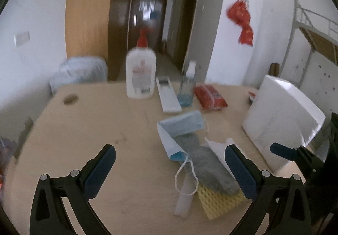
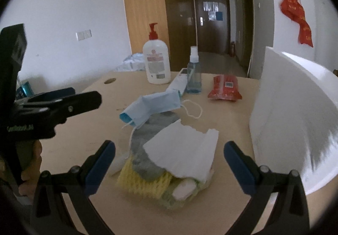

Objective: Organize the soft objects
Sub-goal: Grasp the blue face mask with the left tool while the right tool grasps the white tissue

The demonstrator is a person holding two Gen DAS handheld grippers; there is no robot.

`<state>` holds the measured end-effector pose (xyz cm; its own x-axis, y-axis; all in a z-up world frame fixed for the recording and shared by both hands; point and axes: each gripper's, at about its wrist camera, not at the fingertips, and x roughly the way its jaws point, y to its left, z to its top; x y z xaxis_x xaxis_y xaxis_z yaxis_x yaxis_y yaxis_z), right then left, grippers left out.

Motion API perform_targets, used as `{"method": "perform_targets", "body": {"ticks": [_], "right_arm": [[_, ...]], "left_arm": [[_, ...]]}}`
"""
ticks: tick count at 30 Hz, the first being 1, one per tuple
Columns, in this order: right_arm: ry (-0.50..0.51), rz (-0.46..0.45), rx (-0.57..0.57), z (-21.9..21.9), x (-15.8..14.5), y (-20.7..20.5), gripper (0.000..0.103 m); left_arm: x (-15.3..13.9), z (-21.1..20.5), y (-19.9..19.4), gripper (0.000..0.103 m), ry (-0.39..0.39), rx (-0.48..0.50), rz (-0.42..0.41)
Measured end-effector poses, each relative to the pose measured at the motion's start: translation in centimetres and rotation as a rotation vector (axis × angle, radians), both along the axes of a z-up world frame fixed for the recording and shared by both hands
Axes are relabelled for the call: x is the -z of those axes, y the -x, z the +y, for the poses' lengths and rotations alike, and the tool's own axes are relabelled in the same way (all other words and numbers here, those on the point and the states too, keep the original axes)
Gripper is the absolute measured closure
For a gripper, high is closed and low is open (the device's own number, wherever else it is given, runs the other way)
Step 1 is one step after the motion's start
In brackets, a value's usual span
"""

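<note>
- We hold our left gripper point(image 1: 170, 168) above the bench point(image 1: 84, 129) with its jaws spread wide and nothing between them; bare bench surface lies under its left finger.
- Ahead of it and toward its right finger lies the heap of soft things: a blue face mask point(image 1: 179, 127) on top at the far end, a grey cloth point(image 1: 209, 163) under it, and a yellow net sleeve point(image 1: 219, 201) at the near end, just beside the right finger.
- Far ahead of that gripper stand a white pump bottle point(image 1: 140, 74), a white remote point(image 1: 168, 95), a blue spray bottle point(image 1: 187, 89) and a red packet point(image 1: 210, 95).
- To its right stands a white box point(image 1: 283, 116), and the tip of our other gripper shows in front of it.
- Our right gripper point(image 2: 169, 166) is also released, jaws wide apart, straddling the near end of the heap without touching it.
- Between its fingers we see a white tissue point(image 2: 183, 152) lying over the grey cloth point(image 2: 145, 163) and the yellow net sleeve point(image 2: 143, 182).
- Further ahead the face mask point(image 2: 154, 106) lies at the far end of the heap, touching the grey cloth.
- The white box point(image 2: 291, 118) rises just right of its right finger.
</note>
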<state>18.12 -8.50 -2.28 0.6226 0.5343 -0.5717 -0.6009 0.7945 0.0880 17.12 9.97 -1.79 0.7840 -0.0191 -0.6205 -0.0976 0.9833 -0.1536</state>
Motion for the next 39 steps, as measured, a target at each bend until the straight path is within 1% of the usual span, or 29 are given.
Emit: {"method": "perform_targets", "body": {"ticks": [2, 4, 7, 11, 14, 16, 20, 21, 23, 26, 28, 30, 32, 34, 35, 38, 39], "right_arm": [[0.020, 0.019, 0.002, 0.5, 0.2, -0.9, 0.000], [0.034, 0.044, -0.003, 0.8, 0.6, -1.7, 0.000], [0.055, 0.080, 0.003, 1.0, 1.5, -2.8, 0.000], [0.063, 0.121, 0.003, 1.0, 2.3, -4.1, 0.000], [0.067, 0.152, -0.002, 1.2, 2.9, -4.9, 0.000], [0.071, 0.172, 0.000, 1.3, 3.2, -5.2, 0.000], [0.077, 0.186, -0.011, 1.6, 3.5, -5.5, 0.000], [0.075, 0.187, -0.009, 1.5, 3.5, -5.5, 0.000], [0.064, 0.200, -0.004, 1.3, 3.7, -5.9, 0.000], [0.056, 0.215, 0.004, 1.1, 3.9, -6.3, 0.000], [0.063, 0.224, 0.015, 1.1, 4.1, -6.6, 0.000], [0.065, 0.234, 0.021, 1.1, 4.3, -6.8, 0.000], [0.065, 0.241, 0.025, 1.1, 4.4, -6.9, 0.000], [0.070, 0.241, 0.027, 1.1, 4.5, -7.0, 0.000], [0.070, 0.240, 0.030, 1.1, 4.5, -7.0, 0.001], [0.070, 0.240, 0.036, 0.9, 4.4, -7.0, 0.004], [0.075, 0.241, 0.040, 1.0, 4.4, -7.0, 0.005]], "left_arm": [[1.0, 0.5, -1.6, 0.000, 0.039, -0.005, 0.059], [1.7, 0.5, -2.8, 0.000, 0.045, -0.018, 0.102], [2.7, 0.6, -4.6, 0.000, 0.047, -0.022, 0.143], [3.5, 1.3, -6.0, 0.000, 0.106, -0.034, 0.164], [4.1, 1.6, -7.0, 0.005, 0.131, -0.029, 0.186], [4.4, 1.7, -7.3, 0.007, 0.130, -0.026, 0.185], [4.5, 1.6, -7.3, 0.010, 0.101, -0.040, 0.150], [4.4, 1.6, -7.3, 0.013, 0.096, -0.039, 0.143], [4.4, 1.4, -7.3, 0.016, 0.077, -0.036, 0.132], [4.6, 1.0, -7.5, 0.022, 0.050, -0.032, 0.138], [4.8, 0.8, -7.7, 0.030, 0.043, -0.020, 0.147], [4.9, 0.8, -7.8, 0.037, 0.042, -0.017, 0.151], [5.0, 0.7, -7.9, 0.040, 0.036, -0.017, 0.152], [5.2, 0.6, -8.0, 0.048, 0.029, -0.016, 0.156], [5.2, 0.6, -8.1, 0.054, 0.028, -0.014, 0.159], [5.4, 0.5, -8.2, 0.063, 0.021, -0.009, 0.159], [5.4, 0.4, -8.2, 0.069, 0.014, -0.009, 0.159]]}}
